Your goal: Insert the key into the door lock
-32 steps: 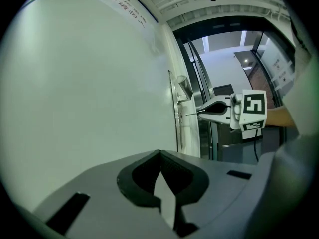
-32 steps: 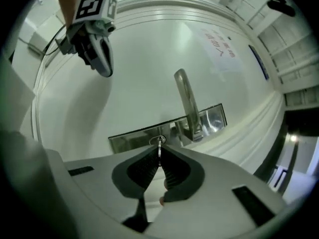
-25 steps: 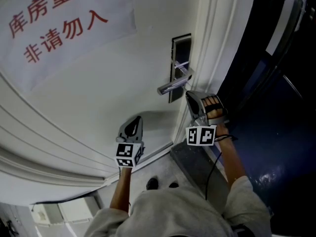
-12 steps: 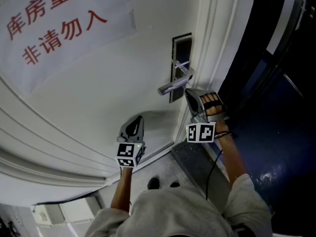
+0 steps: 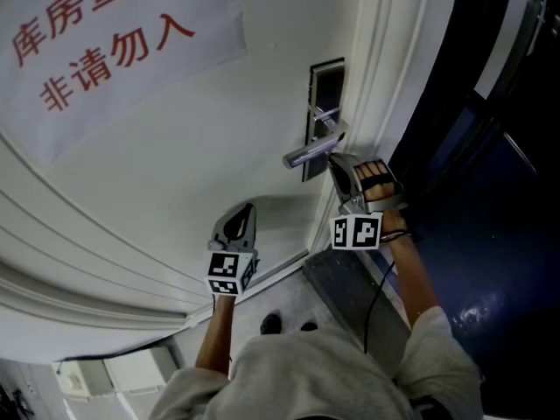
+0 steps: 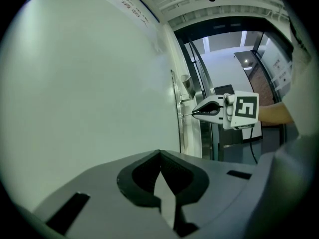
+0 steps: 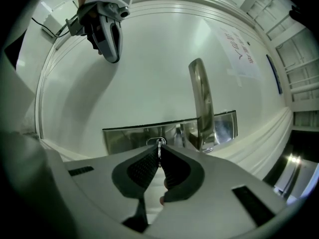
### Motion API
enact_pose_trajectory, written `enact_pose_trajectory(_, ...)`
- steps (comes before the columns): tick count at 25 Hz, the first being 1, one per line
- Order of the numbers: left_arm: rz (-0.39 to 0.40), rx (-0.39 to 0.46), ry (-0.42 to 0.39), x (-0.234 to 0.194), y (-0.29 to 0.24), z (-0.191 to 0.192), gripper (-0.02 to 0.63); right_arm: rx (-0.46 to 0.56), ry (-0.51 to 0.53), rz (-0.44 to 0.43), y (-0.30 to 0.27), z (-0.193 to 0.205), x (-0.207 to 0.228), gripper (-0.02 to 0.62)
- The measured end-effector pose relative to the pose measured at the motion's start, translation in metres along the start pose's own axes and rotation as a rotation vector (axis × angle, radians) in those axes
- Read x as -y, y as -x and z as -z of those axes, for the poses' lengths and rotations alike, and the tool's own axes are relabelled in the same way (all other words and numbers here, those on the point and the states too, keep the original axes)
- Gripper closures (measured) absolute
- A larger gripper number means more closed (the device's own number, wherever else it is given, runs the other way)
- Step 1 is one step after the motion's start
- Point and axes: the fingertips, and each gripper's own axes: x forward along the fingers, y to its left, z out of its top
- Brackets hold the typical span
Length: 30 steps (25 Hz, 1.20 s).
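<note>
A steel lock plate (image 5: 322,103) with a lever handle (image 5: 308,153) is set in the white door (image 5: 175,147). My right gripper (image 5: 335,164) points at the plate's lower end, just under the handle. It is shut on a small metal key (image 7: 159,147), whose tip meets the keyhole on the lock plate (image 7: 124,136). How deep the key sits I cannot tell. From the left gripper view, the key (image 6: 187,115) bridges the right gripper (image 6: 195,113) and the plate (image 6: 175,108). My left gripper (image 5: 242,213) hangs lower left by the bare door, shut and empty.
A paper notice with red characters (image 5: 105,33) is stuck on the door at upper left. The door frame (image 5: 389,77) runs close to the right of the lock. Beyond it lies a dark floor (image 5: 490,252). A cable (image 5: 376,296) trails from the right gripper.
The right gripper has crept slightly closer to the lock plate with the key. The left gripper has stayed where it was.
</note>
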Motion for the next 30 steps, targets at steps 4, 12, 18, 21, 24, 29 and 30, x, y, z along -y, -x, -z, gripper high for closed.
enact_pose_trajectory(4,0.002,-0.001,-0.001,0.0,0.0,0.0,0.589,-0.004,0.01,-0.008,-0.004,-0.001,-0.001,0.566)
enact_pose_trajectory(12,0.002,-0.004,-0.003,-0.001,0.001,0.0,0.589,-0.018,0.014,0.002,-0.013,0.0,-0.001,0.566)
enact_pose_trajectory(18,-0.002,-0.008,-0.006,-0.004,0.002,0.001,0.589,-0.018,0.025,0.01,-0.022,-0.001,-0.001,0.566)
enact_pose_trajectory(21,-0.004,-0.008,-0.005,-0.004,0.002,0.001,0.588,-0.021,0.022,0.014,-0.027,-0.001,0.0,0.566)
enact_pose_trajectory(24,-0.006,-0.007,-0.003,-0.006,0.002,0.001,0.589,-0.014,0.024,0.016,-0.028,-0.002,0.0,0.566)
enact_pose_trajectory(29,0.004,-0.003,-0.002,-0.003,0.0,0.001,0.589,-0.014,0.028,0.014,-0.028,-0.002,-0.001,0.566)
enact_pose_trajectory(30,0.007,-0.002,-0.001,-0.002,0.0,0.0,0.588,-0.014,0.03,0.015,-0.028,-0.003,-0.001,0.566)
